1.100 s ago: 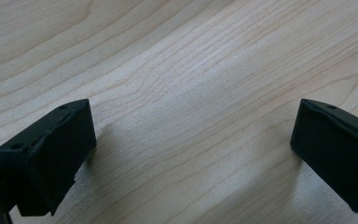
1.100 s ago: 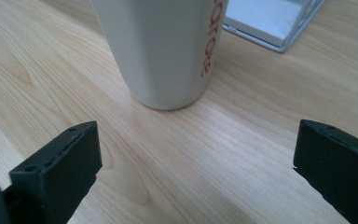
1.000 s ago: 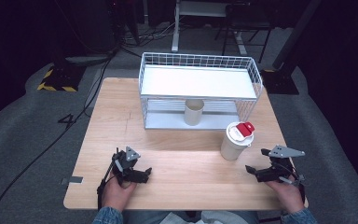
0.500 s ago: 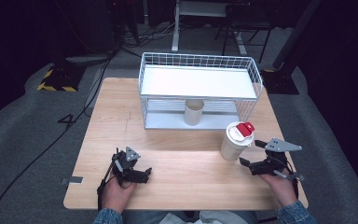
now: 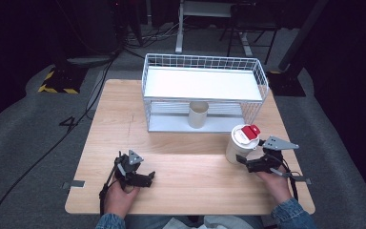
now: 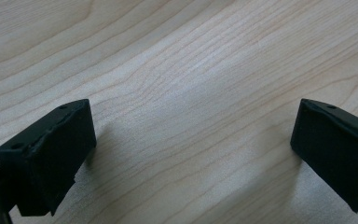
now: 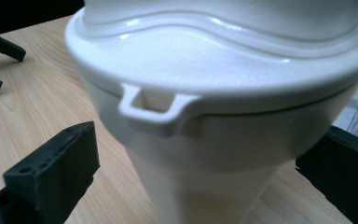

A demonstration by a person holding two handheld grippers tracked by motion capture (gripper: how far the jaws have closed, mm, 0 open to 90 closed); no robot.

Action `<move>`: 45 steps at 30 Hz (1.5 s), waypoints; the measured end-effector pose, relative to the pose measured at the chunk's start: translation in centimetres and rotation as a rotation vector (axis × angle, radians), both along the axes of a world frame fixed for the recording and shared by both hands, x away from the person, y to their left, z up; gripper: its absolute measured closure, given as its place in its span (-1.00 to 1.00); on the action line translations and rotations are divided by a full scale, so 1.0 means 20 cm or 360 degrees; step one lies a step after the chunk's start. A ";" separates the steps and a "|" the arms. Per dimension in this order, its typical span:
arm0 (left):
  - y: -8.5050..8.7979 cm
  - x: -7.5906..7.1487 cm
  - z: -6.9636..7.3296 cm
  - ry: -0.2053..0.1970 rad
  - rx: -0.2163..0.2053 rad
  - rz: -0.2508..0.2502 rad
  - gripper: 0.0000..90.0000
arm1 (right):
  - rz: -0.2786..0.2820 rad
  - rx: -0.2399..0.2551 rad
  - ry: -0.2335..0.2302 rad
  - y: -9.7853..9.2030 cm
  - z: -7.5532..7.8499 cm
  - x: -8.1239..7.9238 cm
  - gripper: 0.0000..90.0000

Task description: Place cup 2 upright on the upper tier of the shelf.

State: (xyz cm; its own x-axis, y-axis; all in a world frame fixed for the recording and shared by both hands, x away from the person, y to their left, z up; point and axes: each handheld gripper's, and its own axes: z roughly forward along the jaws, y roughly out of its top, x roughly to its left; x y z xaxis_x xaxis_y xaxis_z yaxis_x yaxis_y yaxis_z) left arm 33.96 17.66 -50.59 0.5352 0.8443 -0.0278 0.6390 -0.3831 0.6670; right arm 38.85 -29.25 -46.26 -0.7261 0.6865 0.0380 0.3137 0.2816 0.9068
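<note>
Cup (image 5: 238, 143), white foam with lid and red tab, upright on table (image 5: 181, 152) right of centre, in front of wire basket (image 5: 205, 95). Right gripper (image 5: 242, 162) at cup's base, jaws wide apart, one on each side of cup wall (contact not clear, small gaps visible in right gripper view (image 7: 214, 140)). Left gripper (image 5: 148, 177) low over bare wood at near left, jaws spread, nothing between them. Second, paper cup (image 5: 198, 114) inside basket's lower level.
</note>
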 end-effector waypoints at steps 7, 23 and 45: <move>0.00 0.00 0.00 0.0001 0.0001 0.0000 -0.99 | -0.0017 0.0060 0.0006 0.02 -0.05 0.05 -1.00; 0.00 0.00 0.00 0.0000 0.0001 -0.0001 -0.99 | -0.0068 0.0120 -0.0049 0.06 -0.10 0.06 -0.73; 0.00 0.00 0.00 0.0001 0.0000 -0.0001 -0.99 | -0.0037 0.0089 -0.0114 0.05 -0.09 0.06 -0.70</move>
